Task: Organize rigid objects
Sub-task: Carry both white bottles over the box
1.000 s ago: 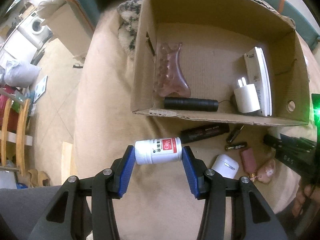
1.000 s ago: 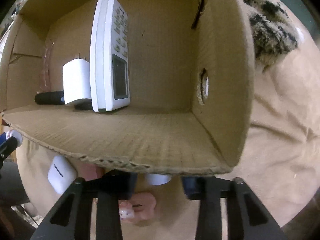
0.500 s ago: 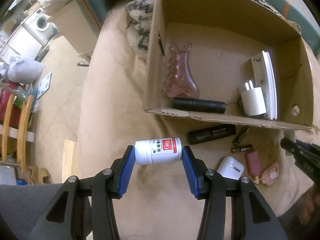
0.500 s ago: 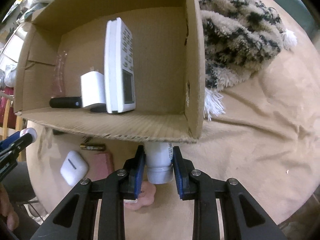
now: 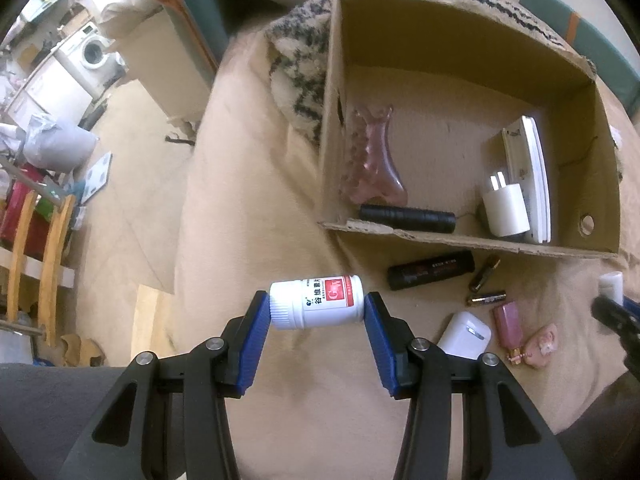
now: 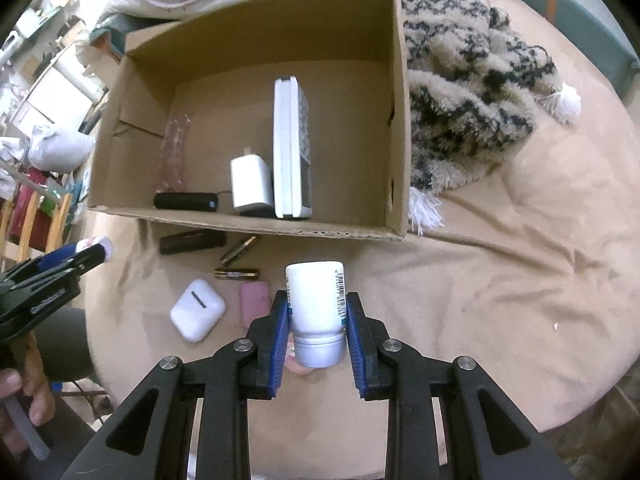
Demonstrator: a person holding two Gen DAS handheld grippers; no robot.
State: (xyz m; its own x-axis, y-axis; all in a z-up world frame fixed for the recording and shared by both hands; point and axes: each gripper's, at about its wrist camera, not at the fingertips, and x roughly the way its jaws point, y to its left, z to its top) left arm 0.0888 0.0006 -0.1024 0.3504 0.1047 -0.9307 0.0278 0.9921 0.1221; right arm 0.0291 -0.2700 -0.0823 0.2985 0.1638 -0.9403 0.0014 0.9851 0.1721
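The left gripper (image 5: pixel 317 312) is clamped end to end on a white pill bottle with a red label (image 5: pixel 317 301), held sideways above the tan cloth (image 5: pixel 248 184), just in front of the cardboard box (image 5: pixel 552 246). The right gripper (image 6: pixel 317 316) is clamped on a second white bottle (image 6: pixel 316 300), cap toward the camera, also held in front of the box's near wall. Inside the box lie a pink comb-like piece (image 5: pixel 374 160) by the left wall, a black cylinder (image 5: pixel 406 213) along the near wall, a white charger plug (image 5: pixel 506 210) and a white remote (image 5: pixel 528 176) on edge. In front of the box, on the cloth, rest a dark tube (image 5: pixel 431 270), two batteries (image 5: pixel 486 298), a white earbud case (image 5: pixel 464 334) and a pink item (image 5: pixel 507 324).
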